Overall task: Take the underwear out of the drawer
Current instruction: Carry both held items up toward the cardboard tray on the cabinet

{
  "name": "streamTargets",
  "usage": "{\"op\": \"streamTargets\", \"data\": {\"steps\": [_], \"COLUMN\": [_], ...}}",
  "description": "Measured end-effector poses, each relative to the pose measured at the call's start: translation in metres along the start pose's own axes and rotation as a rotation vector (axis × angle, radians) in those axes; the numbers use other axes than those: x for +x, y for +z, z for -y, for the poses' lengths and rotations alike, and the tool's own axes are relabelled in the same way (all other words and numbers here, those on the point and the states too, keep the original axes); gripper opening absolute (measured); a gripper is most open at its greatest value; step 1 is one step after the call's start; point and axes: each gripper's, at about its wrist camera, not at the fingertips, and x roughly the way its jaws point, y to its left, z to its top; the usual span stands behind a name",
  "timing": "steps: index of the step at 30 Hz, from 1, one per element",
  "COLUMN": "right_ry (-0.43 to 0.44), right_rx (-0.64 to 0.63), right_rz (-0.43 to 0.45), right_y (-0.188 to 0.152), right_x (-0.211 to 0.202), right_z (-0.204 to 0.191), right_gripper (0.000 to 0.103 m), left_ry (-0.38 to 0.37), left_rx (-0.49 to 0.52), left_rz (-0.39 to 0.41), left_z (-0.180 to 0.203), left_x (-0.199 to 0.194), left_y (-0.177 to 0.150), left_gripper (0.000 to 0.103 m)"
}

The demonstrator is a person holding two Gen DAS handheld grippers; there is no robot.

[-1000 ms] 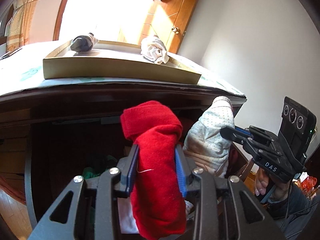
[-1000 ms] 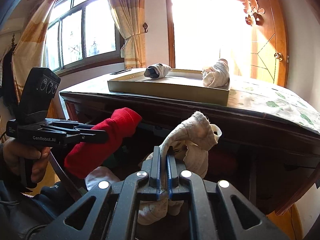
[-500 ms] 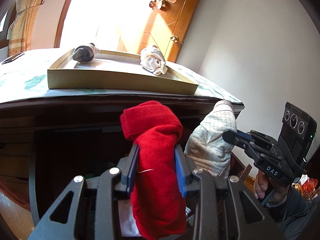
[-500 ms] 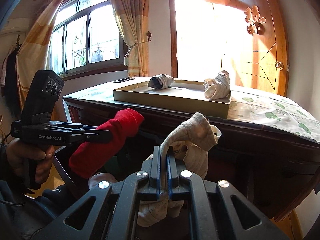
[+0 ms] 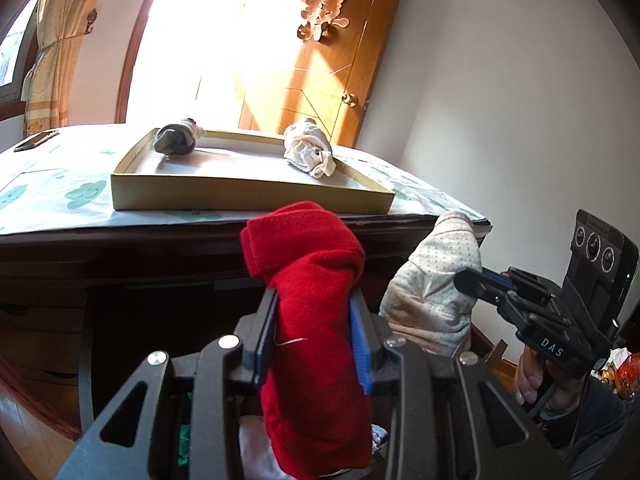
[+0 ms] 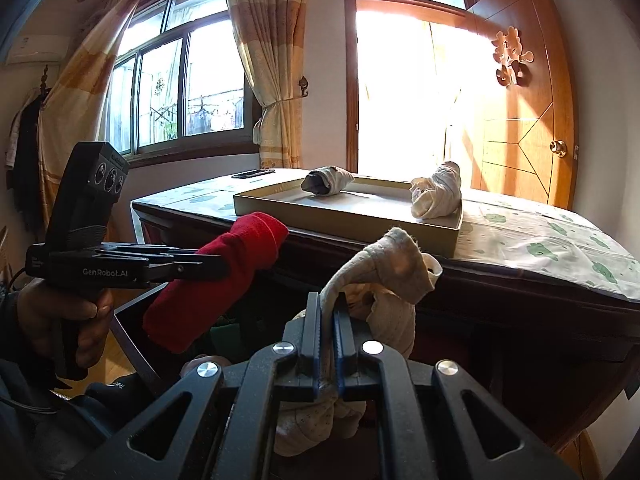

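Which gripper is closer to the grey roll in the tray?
Left. The left gripper, holding the red roll, sits below the grey roll; the right gripper is under the tray's other end.

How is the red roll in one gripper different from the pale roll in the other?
The red roll is plain bright red; the pale roll is off-white with tiny dots. The left gripper clamps the red roll across its whole width, so its jaws stand apart; the right gripper pinches only a thin fold of the pale roll, jaws nearly together. The red roll looks tight and smooth, the pale one looser and crumpled. Both are rolled cloth held up in front of the table.
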Motion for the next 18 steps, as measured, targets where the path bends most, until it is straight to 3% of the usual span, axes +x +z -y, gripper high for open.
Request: {"op": "streamTargets", "data": {"steps": [18], "right_ry": [-0.005], "right_rx": [-0.044], "right_rz": [0.076], "right_y": [0.010], "right_x": [-0.019], "right_z": [-0.012], "right_gripper": [0.006], "left_ry": [0.037], "left_rx": [0.061], "left_rz": [0.116], "left_z": [0.010], "left_x": [-0.023], "left_y": [0.006], "left_gripper": [0.032]}}
